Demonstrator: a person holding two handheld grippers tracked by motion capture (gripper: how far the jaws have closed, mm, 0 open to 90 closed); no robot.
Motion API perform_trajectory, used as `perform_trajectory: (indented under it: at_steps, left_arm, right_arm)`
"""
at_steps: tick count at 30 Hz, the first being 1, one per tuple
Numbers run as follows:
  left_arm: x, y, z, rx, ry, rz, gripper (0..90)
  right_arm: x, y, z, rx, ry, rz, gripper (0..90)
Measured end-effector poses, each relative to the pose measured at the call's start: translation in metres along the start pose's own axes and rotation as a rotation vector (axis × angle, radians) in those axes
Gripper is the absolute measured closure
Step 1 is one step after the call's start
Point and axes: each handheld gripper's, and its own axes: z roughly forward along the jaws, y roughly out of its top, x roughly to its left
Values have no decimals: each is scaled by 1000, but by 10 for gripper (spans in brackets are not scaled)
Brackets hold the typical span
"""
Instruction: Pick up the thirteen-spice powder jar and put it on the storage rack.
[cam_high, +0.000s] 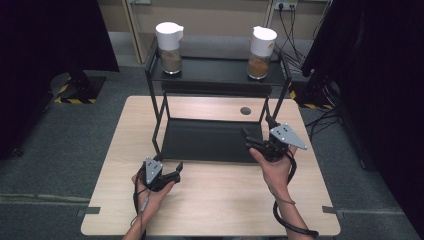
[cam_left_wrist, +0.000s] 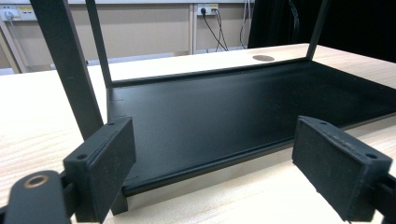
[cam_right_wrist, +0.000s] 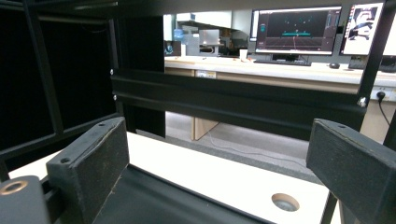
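High view showed two jars (cam_high: 170, 42) w/ white lids on top shelf of black rack (cam_high: 215, 75); right gripper view showed instead monitors (cam_right_wrist: 294, 30) on far desk. Left gripper (cam_high: 172, 172) rested low on table (cam_high: 220, 205) near rack's front-left leg, jaws apart, empty. Right gripper (cam_high: 257, 135) was at rack's lower shelf (cam_left_wrist: 233, 107), right edge, jaws apart, nothing betw. them.

two white-lidded jars (cam_high: 170, 42) (cam_high: 261, 46), one black two-tier rack (cam_high: 218, 71), one wooden table (cam_high: 215, 205), two tools (cam_high: 171, 173) (cam_high: 257, 135)
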Motion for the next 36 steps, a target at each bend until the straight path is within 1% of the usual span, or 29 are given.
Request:
perform_trajectory:
  at_steps: [9, 15, 21, 24, 30, 36]
  left_arm:
    - [0, 0, 0, -1, 0, 0, 130]
    - [0, 0, 0, 0, 1, 0, 130]
    - [0, 0, 0, -1, 0, -1, 129]
    - [0, 0, 0, -2, 0, -2, 128]
    - [-1, 0, 0, -1, 1, 0, 128]
    - [-1, 0, 0, -3, 0, -2, 128]
  right_arm:
    - [2, -12, -2, 31, 8, 3, 61]
    - [2, -18, -3, 31, 8, 1, 61]
    - [2, -22, -4, 44, 10, 1, 61]
    - [2, -27, -6, 61, 15, 1, 61]
    - [2, -39, -9, 88, 17, 15, 61]
    - [1, -47, -10, 104, 17, 24, 61]
